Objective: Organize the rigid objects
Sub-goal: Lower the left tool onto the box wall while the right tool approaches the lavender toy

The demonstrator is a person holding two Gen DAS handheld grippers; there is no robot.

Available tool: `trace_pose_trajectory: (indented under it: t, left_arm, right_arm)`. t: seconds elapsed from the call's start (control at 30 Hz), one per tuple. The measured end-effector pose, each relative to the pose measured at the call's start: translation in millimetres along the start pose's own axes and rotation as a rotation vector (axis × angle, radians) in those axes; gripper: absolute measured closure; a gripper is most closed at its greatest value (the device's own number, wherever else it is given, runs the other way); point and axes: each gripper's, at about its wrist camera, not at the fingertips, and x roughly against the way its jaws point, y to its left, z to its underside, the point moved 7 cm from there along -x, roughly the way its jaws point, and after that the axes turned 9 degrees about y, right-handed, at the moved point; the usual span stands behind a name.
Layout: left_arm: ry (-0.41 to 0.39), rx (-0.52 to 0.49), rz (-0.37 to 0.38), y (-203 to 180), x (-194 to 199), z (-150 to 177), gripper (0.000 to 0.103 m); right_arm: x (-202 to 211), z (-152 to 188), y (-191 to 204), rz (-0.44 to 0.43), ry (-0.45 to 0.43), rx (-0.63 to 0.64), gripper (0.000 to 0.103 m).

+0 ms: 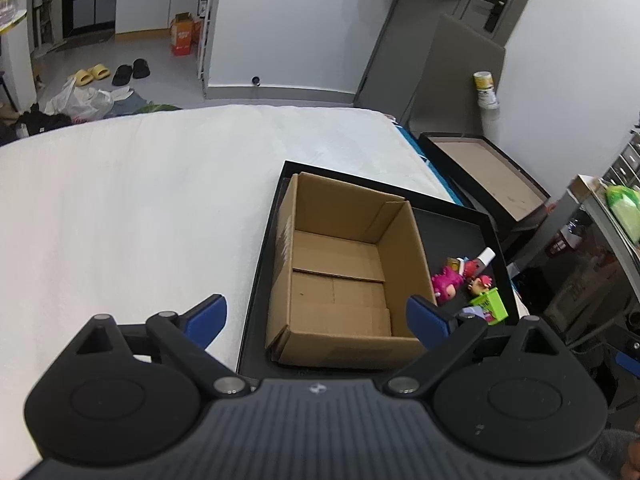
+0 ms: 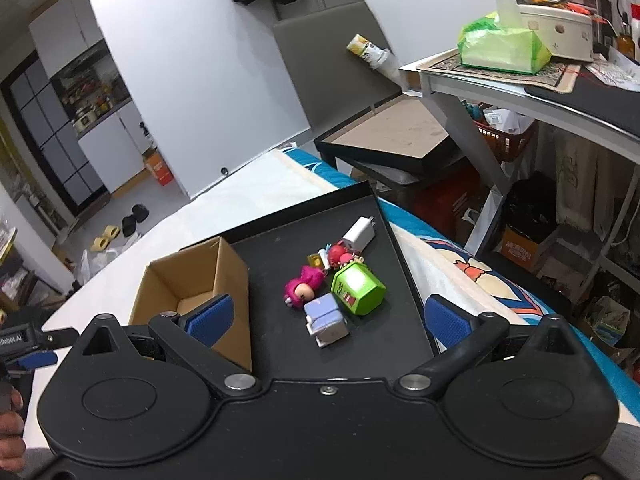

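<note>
An empty cardboard box stands open in the left part of a black tray on a white bed. Small toys lie in the tray's right part: a pink doll, a green cube, a pale purple block, a red figure and a white charger. My left gripper is open and empty, above the box's near edge. My right gripper is open and empty, just above the toys. The box also shows in the right wrist view.
The white bed stretches left of the tray. A black-framed low table stands beyond the bed's far corner. A desk with a green tissue pack is at the right. Shoes and bags lie on the floor.
</note>
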Motion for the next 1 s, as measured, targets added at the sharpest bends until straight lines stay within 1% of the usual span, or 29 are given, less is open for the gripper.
trace_pose_trajectory:
  t: [0.23,0.33,0.4,0.6,0.73,0.77,0.8,0.83,0.9,0.93,1.0]
  left_arm:
    - [0.019,0.052,-0.008,7.7,-24.7,-8.8,0.010]
    - [0.034,0.084,-0.013,11.5,-36.4,-13.0,0.015]
    - [0.040,0.109,-0.012,14.1,-43.7,-16.0,0.020]
    - [0.055,0.176,-0.019,28.7,-65.4,-18.7,0.032]
    - [0.074,0.199,-0.004,35.3,-80.3,-17.4,0.033]
    - [0.079,0.200,0.000,36.1,-83.7,-17.0,0.037]
    - [0.083,0.202,0.004,36.7,-87.6,-16.7,0.044]
    - [0.091,0.205,0.006,37.4,-92.1,-15.6,0.046]
    - [0.106,0.208,0.010,38.5,-100.7,-13.1,0.056]
    - [0.118,0.205,0.015,38.9,-106.0,-12.0,0.057]
    - [0.136,0.202,0.018,40.0,-113.2,-10.0,0.065]
  right_arm:
    - [-17.5,-5.9,-11.9,-0.002,-0.010,-0.044,0.002]
    - [-27.3,-5.5,-15.7,-0.001,0.001,-0.056,0.002]
    - [-33.7,-4.8,-18.2,0.001,0.006,-0.061,0.002]
    - [-53.4,-1.3,-26.0,0.002,0.032,-0.082,0.002]
    - [-65.5,-0.8,-30.5,-0.012,0.045,-0.107,0.002]
    - [-69.0,-0.3,-32.0,-0.011,0.050,-0.113,0.002]
    - [-72.4,0.2,-33.1,-0.010,0.057,-0.121,0.002]
    - [-75.6,0.7,-34.0,-0.010,0.064,-0.127,0.002]
    - [-82.8,1.6,-34.8,-0.010,0.078,-0.134,0.004]
    - [-86.9,2.2,-34.9,-0.006,0.087,-0.136,0.005]
    - [-94.5,2.9,-34.9,0.003,0.107,-0.141,0.007]
